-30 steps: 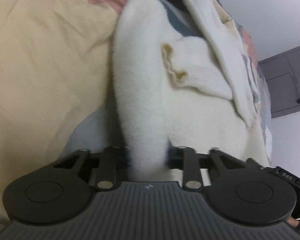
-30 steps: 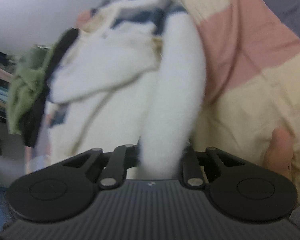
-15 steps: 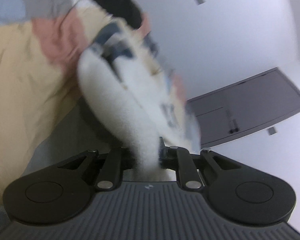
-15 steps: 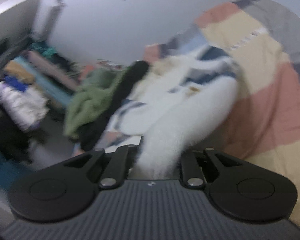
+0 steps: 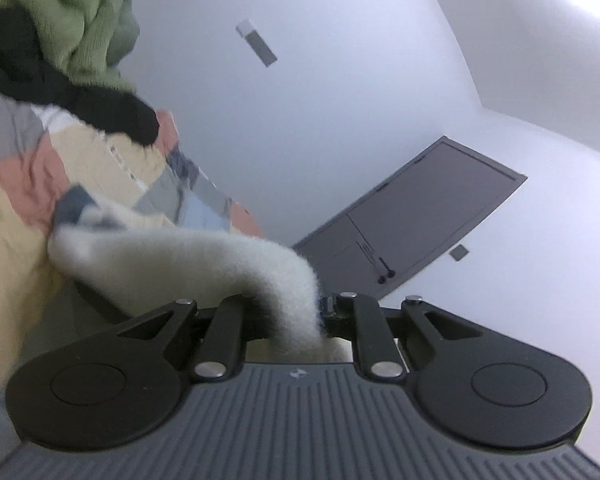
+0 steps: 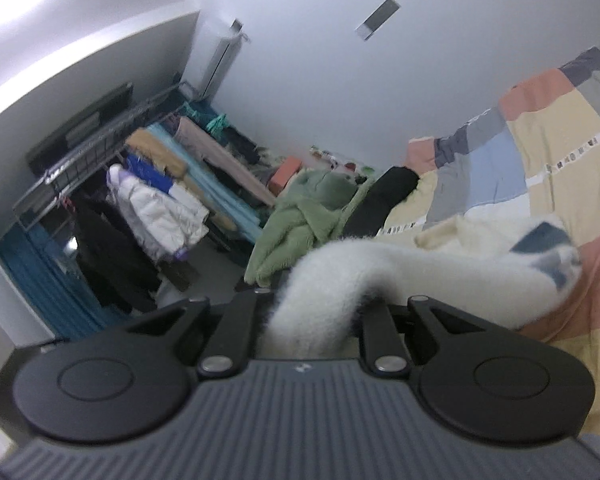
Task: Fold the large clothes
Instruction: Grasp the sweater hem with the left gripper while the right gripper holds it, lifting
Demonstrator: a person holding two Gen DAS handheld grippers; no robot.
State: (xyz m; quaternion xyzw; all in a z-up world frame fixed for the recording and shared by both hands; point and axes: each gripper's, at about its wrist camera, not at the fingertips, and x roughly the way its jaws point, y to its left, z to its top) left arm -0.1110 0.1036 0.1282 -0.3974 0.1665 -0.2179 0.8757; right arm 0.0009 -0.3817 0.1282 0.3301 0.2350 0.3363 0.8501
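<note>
A fluffy white sweater with blue patches (image 5: 188,264) lies on the patchwork bedspread (image 5: 16,208). My left gripper (image 5: 296,320) is shut on a thick fold of its white edge, which arcs up from the bed into the jaws. In the right wrist view the same sweater (image 6: 420,276) curves from the bed into my right gripper (image 6: 312,320), which is shut on another part of the edge. The fingertips of both grippers are hidden by the fabric.
A green fleece garment (image 6: 308,212) and a black garment (image 6: 384,196) lie at the far end of the bed (image 6: 540,152). A clothes rack (image 6: 140,184) full of hanging clothes stands along the left wall. A grey door (image 5: 420,216) shows in the left wrist view.
Both grippers have lifted and tilted upward, still holding the sweater. The views swung from the sweater close up on the bed to the walls and room beyond.
</note>
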